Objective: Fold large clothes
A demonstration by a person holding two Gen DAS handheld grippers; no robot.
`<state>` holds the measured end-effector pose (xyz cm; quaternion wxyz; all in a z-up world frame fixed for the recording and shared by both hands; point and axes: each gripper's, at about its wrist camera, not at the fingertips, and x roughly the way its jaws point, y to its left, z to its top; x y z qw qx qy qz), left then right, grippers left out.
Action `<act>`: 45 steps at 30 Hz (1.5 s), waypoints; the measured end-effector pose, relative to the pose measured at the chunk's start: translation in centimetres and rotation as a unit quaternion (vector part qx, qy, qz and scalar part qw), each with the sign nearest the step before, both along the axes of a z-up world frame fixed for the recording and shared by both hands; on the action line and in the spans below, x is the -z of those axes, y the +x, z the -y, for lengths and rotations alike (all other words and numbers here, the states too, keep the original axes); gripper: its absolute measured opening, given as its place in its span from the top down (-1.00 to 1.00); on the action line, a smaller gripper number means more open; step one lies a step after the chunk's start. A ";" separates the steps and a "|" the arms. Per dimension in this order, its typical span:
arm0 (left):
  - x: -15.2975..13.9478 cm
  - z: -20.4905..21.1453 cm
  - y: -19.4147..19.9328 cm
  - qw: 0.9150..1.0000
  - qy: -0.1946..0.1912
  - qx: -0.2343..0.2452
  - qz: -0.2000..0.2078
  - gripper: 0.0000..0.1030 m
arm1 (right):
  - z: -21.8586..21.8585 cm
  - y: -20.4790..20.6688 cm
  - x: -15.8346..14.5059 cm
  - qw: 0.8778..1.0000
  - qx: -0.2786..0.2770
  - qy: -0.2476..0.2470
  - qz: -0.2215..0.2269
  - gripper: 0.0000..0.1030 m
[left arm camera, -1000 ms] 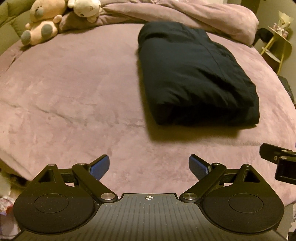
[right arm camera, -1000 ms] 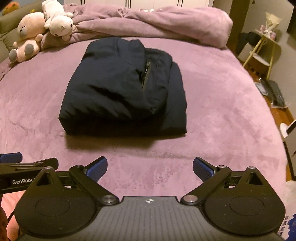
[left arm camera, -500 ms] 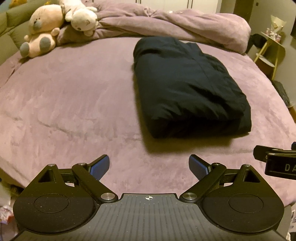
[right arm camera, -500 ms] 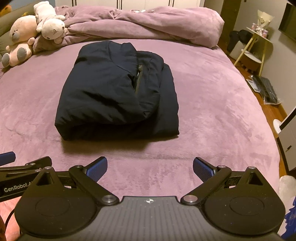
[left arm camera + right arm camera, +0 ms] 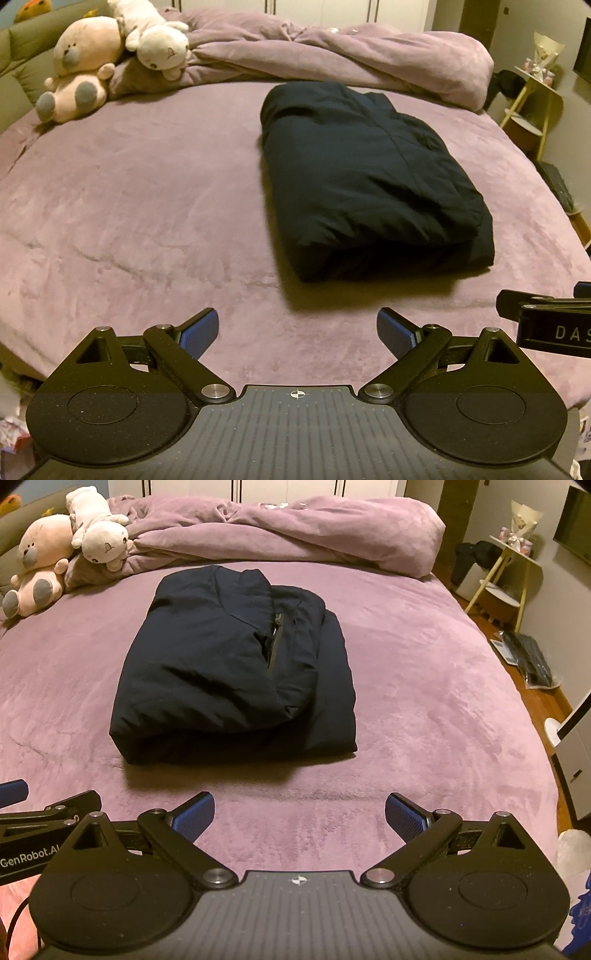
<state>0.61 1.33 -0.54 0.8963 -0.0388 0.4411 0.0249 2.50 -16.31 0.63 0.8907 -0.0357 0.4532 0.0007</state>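
Your dark navy jacket [image 5: 229, 664], folded into a thick rectangular bundle, lying flat mid-bed on the purple bedspread [image 5: 424, 701], zipper showing along its upper fold, puffy layers stacked, edges uneven

Lying on the bed [image 5: 424, 701] are one folded dark jacket [image 5: 229, 664], two stuffed toys [image 5: 37, 565] [image 5: 99, 531] far left, and one rumpled blanket [image 5: 295, 531].

In the right wrist view, white lettering "GenRobot.AI" stands on the black side of the left hand-held gripper [image 5: 14, 794]. In the left wrist view, the letters "DAS", cut off by the picture's edge, stand on the right hand-held gripper [image 5: 554, 332].
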 end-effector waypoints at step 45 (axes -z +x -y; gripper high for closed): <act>-0.3 0.6 0.3 1.000 0.006 0.016 0.006 -0.87 | 0.9 0.5 -0.3 1.000 0.001 0.004 0.009 -0.93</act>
